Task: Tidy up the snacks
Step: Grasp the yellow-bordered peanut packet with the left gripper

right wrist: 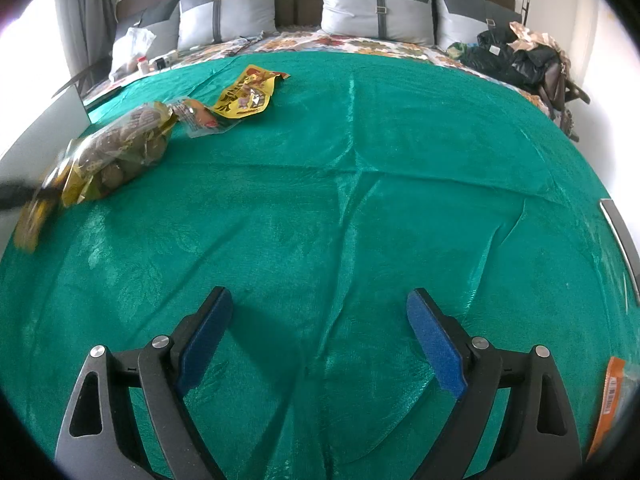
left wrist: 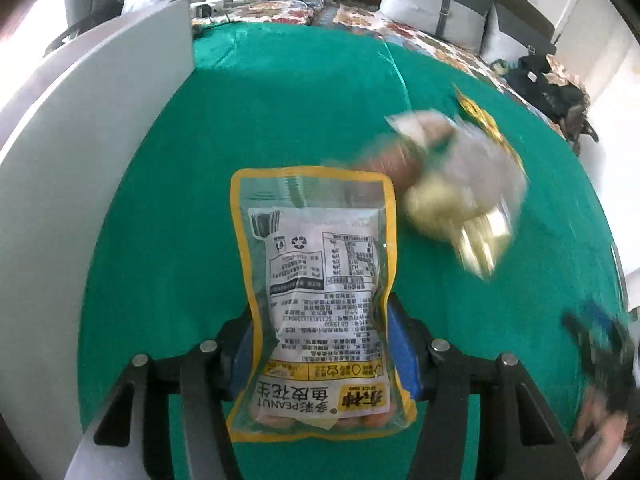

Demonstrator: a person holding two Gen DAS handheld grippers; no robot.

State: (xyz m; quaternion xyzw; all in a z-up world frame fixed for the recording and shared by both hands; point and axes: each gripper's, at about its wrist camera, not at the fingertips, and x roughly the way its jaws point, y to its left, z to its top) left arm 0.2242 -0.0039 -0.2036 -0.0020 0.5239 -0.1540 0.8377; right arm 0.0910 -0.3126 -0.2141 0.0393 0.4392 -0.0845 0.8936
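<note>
Left gripper point(left wrist: 320, 344): blue-padded jaws closed in on a yellow-edged clear peanut packet point(left wrist: 320, 292), one pad on each side of its lower half, pressing the film; the packet stands up between them, printed back panel facing the lens, upside down, nuts gathered at the near end. Its top edge reaches over the green bedspread point(left wrist: 280, 112), clear of the cloth as far as the left wrist view shows. Just right of the peanut packet's top, blurred, a clear bag of brown and yellowish snacks point(left wrist: 460, 184); beyond that bag, a yellow wrapper point(left wrist: 486, 124) partly hidden behind it. Left of the peanut packet, a tall grey panel point(left wrist: 80, 152) stands along the edge of the bedspread. Right gripper point(right wrist: 320, 320): jaws set wide apart, blue pads facing each other, nothing between them, only bare bedspread under the gap; no contact seen. From the right wrist view, the snack bag lies well left of the right gripper, at the far left edge of the bedspread, with a small orange-and-clear packet point(right wrist: 200, 118) touching its far end and the flat yellow wrapper just past that. At the frame's left edge beside the snack bag, a dark blurred shape with a yellow smear, too blurred to tell. An orange packet point(right wrist: 610, 404) shows at the lower right, just beside the right gripper's outer finger. Grey pillows point(right wrist: 228, 8) line the headboard beyond the bedspread.
</note>
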